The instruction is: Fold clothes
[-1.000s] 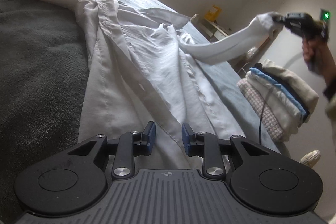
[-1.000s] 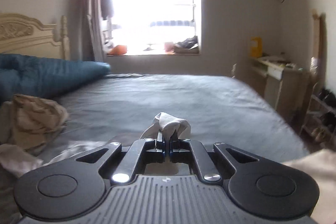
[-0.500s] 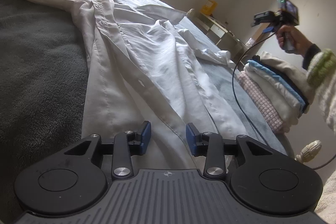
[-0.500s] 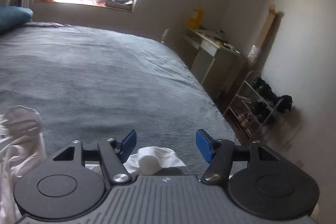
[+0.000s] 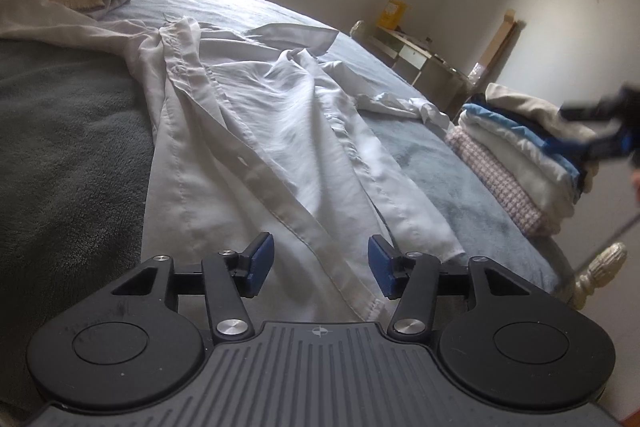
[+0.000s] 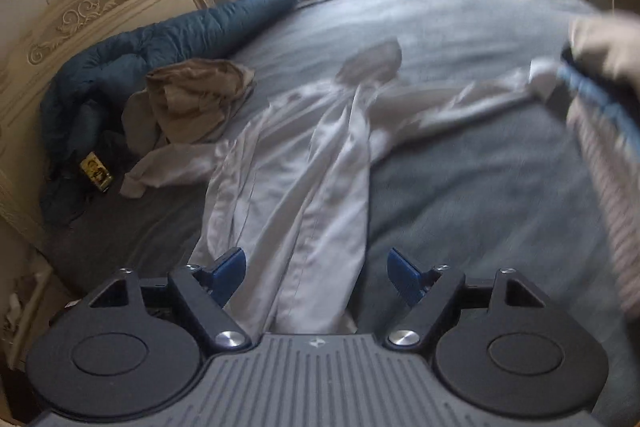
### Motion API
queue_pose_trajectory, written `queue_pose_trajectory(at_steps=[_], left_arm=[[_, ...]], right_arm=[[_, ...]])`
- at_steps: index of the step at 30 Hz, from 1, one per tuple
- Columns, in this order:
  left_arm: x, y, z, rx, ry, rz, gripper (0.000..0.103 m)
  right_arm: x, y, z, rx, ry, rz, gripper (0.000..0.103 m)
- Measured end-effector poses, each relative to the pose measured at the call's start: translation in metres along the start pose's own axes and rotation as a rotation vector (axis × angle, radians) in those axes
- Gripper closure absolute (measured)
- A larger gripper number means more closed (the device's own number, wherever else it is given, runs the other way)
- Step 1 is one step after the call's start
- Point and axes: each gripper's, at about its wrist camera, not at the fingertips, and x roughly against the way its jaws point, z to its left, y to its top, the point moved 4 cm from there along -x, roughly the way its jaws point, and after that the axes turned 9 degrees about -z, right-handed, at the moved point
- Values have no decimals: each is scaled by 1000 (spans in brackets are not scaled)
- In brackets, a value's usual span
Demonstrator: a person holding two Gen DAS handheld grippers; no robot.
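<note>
a: left claw (image 5: 321, 265) state?
b: jaws wide apart, nothing between the pads. it hovers low over the hem end of the white shirt (image 5: 256, 131), button placket running up the middle of its view. looks placed to take the bottom edge.
a: right claw (image 6: 317, 275)?
b: also spread, empty. it sits over the same hem from a higher angle, cloth passing under the gap but not pinched. view is motion-blurred, so i can't tell if it touches the fabric.
a: where's the shirt?
b: on the grey bed (image 5: 60, 131), lying lengthways, front open, not flat. one sleeve (image 5: 400, 105) trails out toward the side where the folded stack is. the other sleeve runs off toward the crumpled beige garment (image 6: 196, 95) near the blue duvet (image 6: 168, 39).
a: why both claws at the hem?
b: my guess: two-corner grip so the body can be pulled flat or doubled over. sleeves spread out to the sides fits that too.
a: stack?
b: folded pile (image 5: 516, 151) at the bed edge, several pieces, checked one lowest. kept clear of the working area, so finished items likely go there.
a: stage?
b: shirt is unfolded now. beige one is still a heap.
</note>
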Motion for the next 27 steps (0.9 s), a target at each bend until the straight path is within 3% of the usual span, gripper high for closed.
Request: queue_pose_trajectory(at_steps=[5, 7, 10, 12, 13, 17, 20, 27], left_arm=[[2, -5, -12, -40, 21, 13, 51], [-1, -10, -15, -55, 48, 23, 51], [-8, -17, -14, -69, 94, 39, 51], [-11, -21, -12, -71, 121, 43, 51], [-12, -21, -10, -60, 126, 44, 51], [-10, -17, -6, -40, 130, 45, 51], [-11, -13, -4, -51, 138, 49, 51], [-13, -10, -2, -57, 140, 63, 51]], right_arm=[[-65, -62, -40, -225, 57, 58, 32], [-84, -78, -46, -242, 89, 83, 35], [-105, -97, -39, -221, 119, 127, 53], [-107, -104, -30, -175, 118, 144, 95], [-101, -102, -29, -169, 124, 130, 98], [-54, -67, -45, -185, 121, -16, 100], [-21, -42, -71, -193, 54, -101, 100], [-3, -39, -127, -218, -124, -93, 100]])
